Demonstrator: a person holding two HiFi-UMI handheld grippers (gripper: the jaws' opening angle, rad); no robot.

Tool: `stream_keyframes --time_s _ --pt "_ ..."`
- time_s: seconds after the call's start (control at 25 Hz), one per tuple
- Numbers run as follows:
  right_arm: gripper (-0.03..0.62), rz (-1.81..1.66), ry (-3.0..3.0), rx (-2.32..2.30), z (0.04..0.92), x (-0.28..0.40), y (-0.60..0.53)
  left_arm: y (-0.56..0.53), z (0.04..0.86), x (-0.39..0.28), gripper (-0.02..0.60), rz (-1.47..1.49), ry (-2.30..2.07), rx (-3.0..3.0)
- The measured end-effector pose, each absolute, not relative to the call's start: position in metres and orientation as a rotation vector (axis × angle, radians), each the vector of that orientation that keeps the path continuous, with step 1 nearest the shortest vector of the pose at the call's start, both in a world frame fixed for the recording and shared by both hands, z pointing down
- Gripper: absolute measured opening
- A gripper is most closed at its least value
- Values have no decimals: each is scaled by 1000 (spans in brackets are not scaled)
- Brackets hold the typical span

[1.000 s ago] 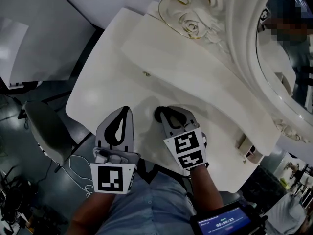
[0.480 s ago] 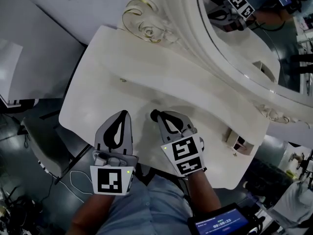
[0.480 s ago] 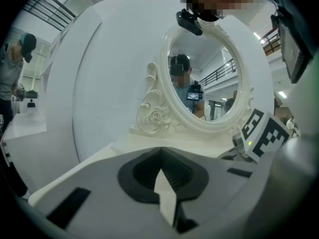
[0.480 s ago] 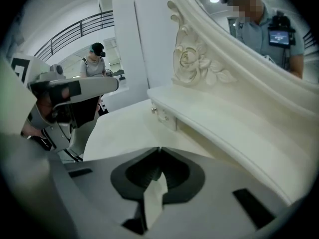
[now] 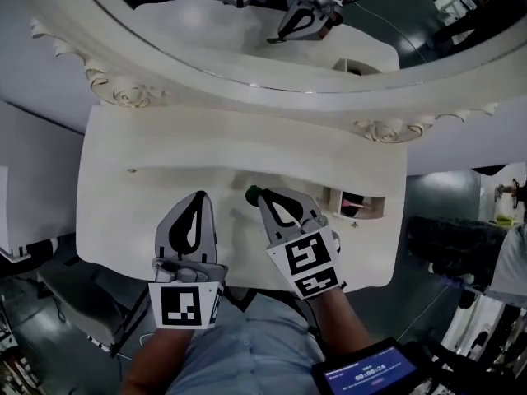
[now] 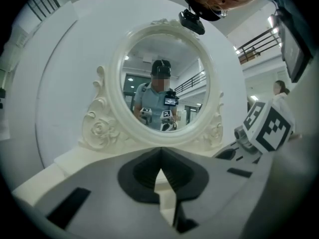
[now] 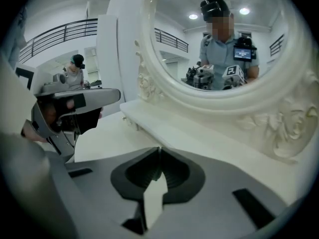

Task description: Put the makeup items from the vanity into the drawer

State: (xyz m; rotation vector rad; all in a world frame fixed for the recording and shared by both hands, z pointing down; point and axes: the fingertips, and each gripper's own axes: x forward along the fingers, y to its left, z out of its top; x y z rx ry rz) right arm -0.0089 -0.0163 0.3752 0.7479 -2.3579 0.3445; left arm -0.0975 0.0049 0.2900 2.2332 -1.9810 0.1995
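I hold both grippers over the front part of the white vanity (image 5: 107, 212), side by side and near each other, but not touching. My left gripper (image 5: 200, 196) is closed. In the left gripper view its two jaws meet at the tips and nothing is between them; through the gap lower down I see only the white top. My right gripper (image 5: 254, 194) is closed too and has nothing in it. In the right gripper view its jaws are pressed together at the tips. Both grippers point toward the mirror (image 5: 247, 23), which stands at the back of the vanity in a carved white frame (image 5: 123, 95). In the glass I see the reflection of the two grippers. The drawer (image 5: 366, 216) is at the right side of the vanity, just beside my right gripper, and it stands open. Inside it lies a pink thing (image 5: 352, 199), which is too small for me to say which makeup item it is. A small knob (image 5: 132, 171) sits at the left of the vanity, well apart from both grippers.
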Motion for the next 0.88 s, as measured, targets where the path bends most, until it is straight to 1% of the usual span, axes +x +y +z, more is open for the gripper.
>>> stream_keyframes --time_s 0.48,0.68,0.88 --pt "17 459 -2224 1135 373 156 -45 -39 296 42 0 249 -1641 2494" --pt "17 517 -2177 1202 387 197 -47 -51 308 80 0 290 -1545 2530" --pt "17 568 -2152 1217 404 220 -51 -62 324 103 0 325 -1492 2535"
